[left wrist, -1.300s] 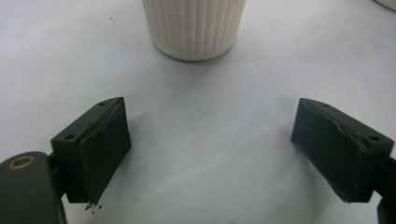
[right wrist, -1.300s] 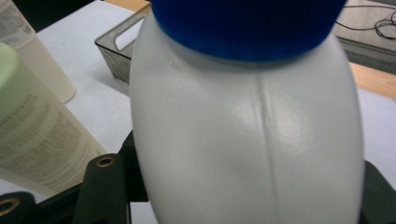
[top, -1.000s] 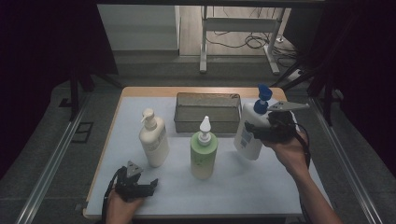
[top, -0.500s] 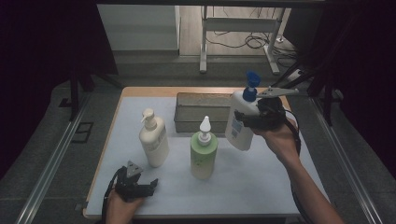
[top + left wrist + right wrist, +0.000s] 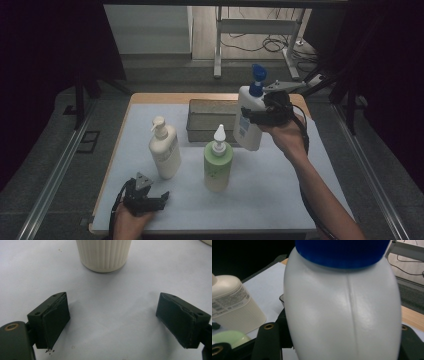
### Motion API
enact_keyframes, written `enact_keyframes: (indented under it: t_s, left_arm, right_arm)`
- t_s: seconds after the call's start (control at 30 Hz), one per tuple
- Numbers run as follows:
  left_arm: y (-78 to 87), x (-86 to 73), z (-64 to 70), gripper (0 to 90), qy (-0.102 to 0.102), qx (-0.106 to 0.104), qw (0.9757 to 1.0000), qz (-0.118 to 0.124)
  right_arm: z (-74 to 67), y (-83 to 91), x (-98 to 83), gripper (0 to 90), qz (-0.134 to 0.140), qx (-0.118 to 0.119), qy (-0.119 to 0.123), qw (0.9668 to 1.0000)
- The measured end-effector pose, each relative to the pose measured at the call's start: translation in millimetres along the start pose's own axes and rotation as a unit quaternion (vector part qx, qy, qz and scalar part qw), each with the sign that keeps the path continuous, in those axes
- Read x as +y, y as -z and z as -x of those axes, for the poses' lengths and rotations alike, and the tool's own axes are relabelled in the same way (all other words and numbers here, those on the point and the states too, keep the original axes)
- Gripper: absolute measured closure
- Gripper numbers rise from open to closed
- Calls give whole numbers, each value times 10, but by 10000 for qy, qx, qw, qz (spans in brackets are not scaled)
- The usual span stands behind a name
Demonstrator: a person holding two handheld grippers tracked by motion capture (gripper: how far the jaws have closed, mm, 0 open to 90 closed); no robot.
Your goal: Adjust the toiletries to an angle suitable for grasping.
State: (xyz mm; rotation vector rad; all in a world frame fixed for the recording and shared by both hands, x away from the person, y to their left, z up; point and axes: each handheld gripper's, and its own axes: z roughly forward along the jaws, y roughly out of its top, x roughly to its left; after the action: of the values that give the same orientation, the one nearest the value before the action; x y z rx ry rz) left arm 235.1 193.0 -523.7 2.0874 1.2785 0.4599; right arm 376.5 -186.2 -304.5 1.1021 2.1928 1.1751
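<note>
White plastic bottle with a blue pump (image 5: pixel 250 120) is clamped in the right gripper (image 5: pixel 267 114), held tilted in the air over the near right corner of the grey tray (image 5: pixel 210 119). Risk: smooth wall may slip, or the base may clip the tray rim or green bottle (image 5: pixel 218 163) nearby. Left gripper (image 5: pixel 145 196) rests wide and empty near the cream bottle (image 5: pixel 164 150). Open table lies right.

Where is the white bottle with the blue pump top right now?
In the high view the blue-topped bottle is off the table, tilted, clamped in the right gripper on the right side, beside the dark tray and behind the green bottle.
</note>
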Motion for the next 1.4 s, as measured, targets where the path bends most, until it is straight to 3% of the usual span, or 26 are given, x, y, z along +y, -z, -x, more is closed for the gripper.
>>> enact_keyframes:
  t_s: [1.0,1.4]
  left_arm:
    - [-1,0,1,110,0,6,10000,6]
    - [-1,0,0,110,0,0,10000,3]
  right_arm:
    - [-29,-752,385,396,216,-179,-183,9994]
    - [-47,-1054,457,397,263,-387,-213,9987]
